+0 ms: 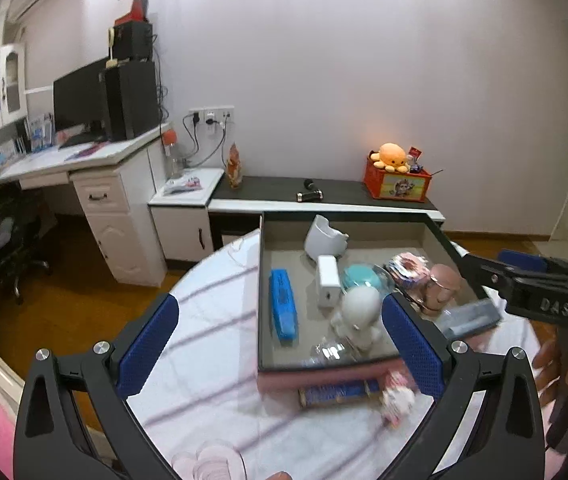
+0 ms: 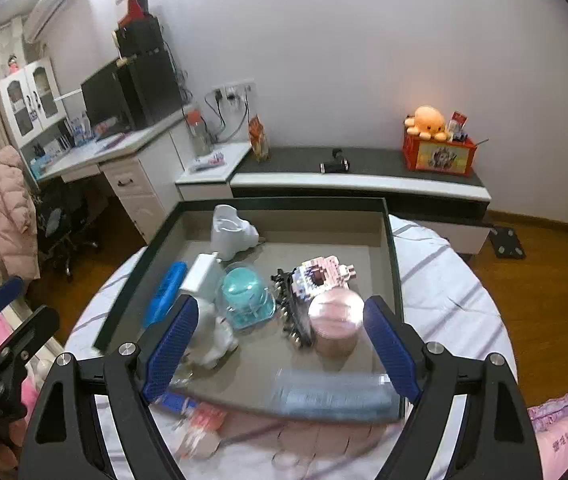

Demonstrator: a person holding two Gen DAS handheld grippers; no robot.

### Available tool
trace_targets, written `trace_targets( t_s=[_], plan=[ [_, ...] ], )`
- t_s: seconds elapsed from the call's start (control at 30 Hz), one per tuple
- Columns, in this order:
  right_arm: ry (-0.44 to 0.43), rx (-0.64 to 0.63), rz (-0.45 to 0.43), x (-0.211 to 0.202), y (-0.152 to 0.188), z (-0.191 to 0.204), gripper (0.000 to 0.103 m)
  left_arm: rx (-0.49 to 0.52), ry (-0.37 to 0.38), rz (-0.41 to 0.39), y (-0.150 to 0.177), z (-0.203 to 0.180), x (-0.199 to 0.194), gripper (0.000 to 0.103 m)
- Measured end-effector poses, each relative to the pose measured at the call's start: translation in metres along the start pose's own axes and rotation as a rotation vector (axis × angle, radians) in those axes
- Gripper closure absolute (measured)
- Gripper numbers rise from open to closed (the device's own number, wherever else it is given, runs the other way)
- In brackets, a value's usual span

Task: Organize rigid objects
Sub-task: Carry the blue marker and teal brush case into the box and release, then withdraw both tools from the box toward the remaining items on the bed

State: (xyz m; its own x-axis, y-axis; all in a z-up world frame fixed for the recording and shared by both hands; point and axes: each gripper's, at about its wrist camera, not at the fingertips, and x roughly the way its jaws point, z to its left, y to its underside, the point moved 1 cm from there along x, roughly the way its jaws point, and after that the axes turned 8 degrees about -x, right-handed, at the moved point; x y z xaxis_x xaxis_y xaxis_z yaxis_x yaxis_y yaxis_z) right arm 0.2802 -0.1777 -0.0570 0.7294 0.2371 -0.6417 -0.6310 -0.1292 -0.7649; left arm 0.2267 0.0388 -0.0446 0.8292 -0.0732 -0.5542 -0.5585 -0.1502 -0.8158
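We see both tongs, left gripper [image 1: 280, 344] and right gripper [image 2: 280, 344], gaping wide and empty above the tray [image 2: 391, 248]; a blurred, perhaps blue box [image 2: 331, 396] lies below the right.

The right gripper [image 2: 280, 344] is held wide open above the dark-rimmed tray [image 2: 389, 240]. A pink round tin [image 2: 335, 320] is seen at 12 o'clock between its blue pads, untouched. A teal dome-lidded container [image 2: 246, 296] lies at 11 o'clock.

Two wrist fisheyes, near and steeply above the shared tray [image 1: 262, 280]
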Motion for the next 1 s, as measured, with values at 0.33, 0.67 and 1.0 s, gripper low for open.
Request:
trace_targets(
  t_s=[0.33, 0.67, 1.0],
  plan=[
    [-0.002, -0.011, -0.136, -0.093, 0.04, 0.027, 0.017, -0.054, -0.045, -0.065, 0.028, 0.004, -0.072, 0.0],
    [0.052, -0.03, -0.245, -0.172, 0.087, 0.054, 0.017, -0.087, -0.063, -0.092, 0.072, 0.002, -0.123, 0.0],
    [0.054, -0.04, -0.228, -0.187, 0.123, 0.067, 0.017, -0.064, -0.084, -0.102, 0.096, -0.002, -0.149, 0.0]
  ],
)
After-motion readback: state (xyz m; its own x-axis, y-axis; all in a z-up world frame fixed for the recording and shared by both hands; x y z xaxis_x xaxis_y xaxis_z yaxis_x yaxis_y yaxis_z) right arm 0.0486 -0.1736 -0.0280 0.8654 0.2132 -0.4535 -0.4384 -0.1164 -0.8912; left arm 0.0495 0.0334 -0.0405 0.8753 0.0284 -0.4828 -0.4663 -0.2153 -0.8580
